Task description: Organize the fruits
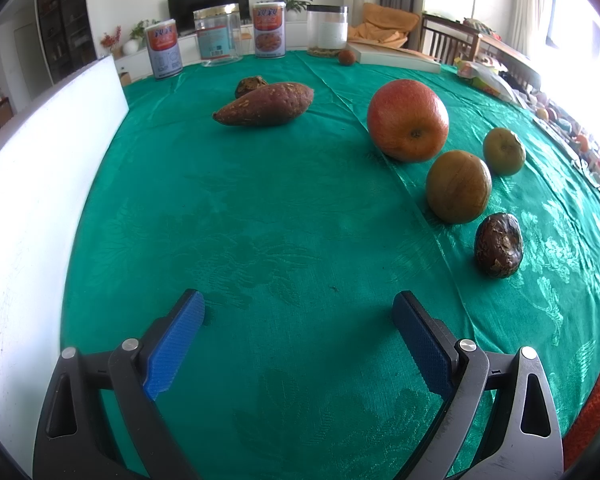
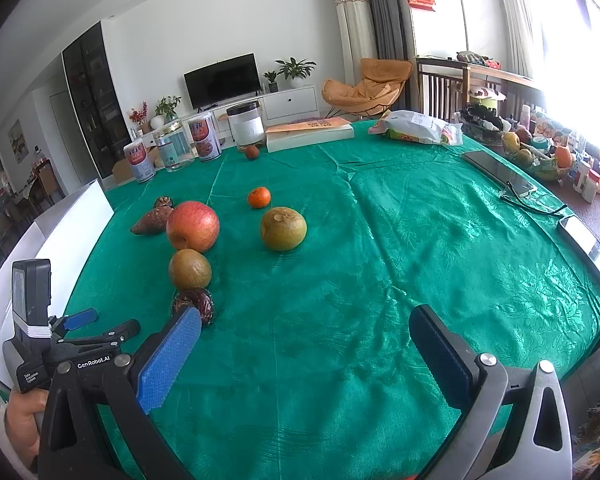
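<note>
Left claw jaws apart, right claw too (both empty), bare green desk ahead. White board walls left edge. Red apple, two brownish-green fruits, dark wrinkled fruit lined up right of left claw.

"GenRobot.AI" in white on the black left claw body, beside the right claw's blue pad. Small white label below it w/ approx. "Data Acquisition System". Can labels and red wall sign: unreadable.
</note>
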`<state>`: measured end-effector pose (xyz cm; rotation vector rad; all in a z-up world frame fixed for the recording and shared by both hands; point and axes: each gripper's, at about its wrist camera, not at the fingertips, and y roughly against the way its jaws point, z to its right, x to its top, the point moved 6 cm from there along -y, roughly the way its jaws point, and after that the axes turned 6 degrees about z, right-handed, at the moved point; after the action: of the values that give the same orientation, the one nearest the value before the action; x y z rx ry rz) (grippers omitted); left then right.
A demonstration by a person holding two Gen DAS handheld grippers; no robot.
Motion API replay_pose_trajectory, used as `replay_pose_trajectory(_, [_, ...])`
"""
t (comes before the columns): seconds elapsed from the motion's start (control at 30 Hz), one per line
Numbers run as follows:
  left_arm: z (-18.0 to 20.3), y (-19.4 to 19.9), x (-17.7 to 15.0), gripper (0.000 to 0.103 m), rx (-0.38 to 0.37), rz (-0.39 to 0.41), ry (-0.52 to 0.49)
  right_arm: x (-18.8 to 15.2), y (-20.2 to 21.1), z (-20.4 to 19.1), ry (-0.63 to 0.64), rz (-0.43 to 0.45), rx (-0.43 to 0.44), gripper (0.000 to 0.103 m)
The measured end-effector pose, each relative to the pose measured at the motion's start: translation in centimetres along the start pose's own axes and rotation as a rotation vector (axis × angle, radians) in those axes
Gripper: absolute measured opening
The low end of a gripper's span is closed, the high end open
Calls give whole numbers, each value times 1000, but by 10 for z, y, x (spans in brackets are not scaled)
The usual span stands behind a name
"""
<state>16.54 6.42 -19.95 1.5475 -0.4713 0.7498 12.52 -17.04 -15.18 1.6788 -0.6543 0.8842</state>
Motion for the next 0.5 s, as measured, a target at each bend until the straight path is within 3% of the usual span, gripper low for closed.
replay_pose_trajectory(0.3, [-3,1,0,97,-37,10,24,1,0,1,-9,2,7,103])
replay_pose_trajectory(0.5, [-3,9,2,96,-167,27,70,1,0,2,-9,3,8,103])
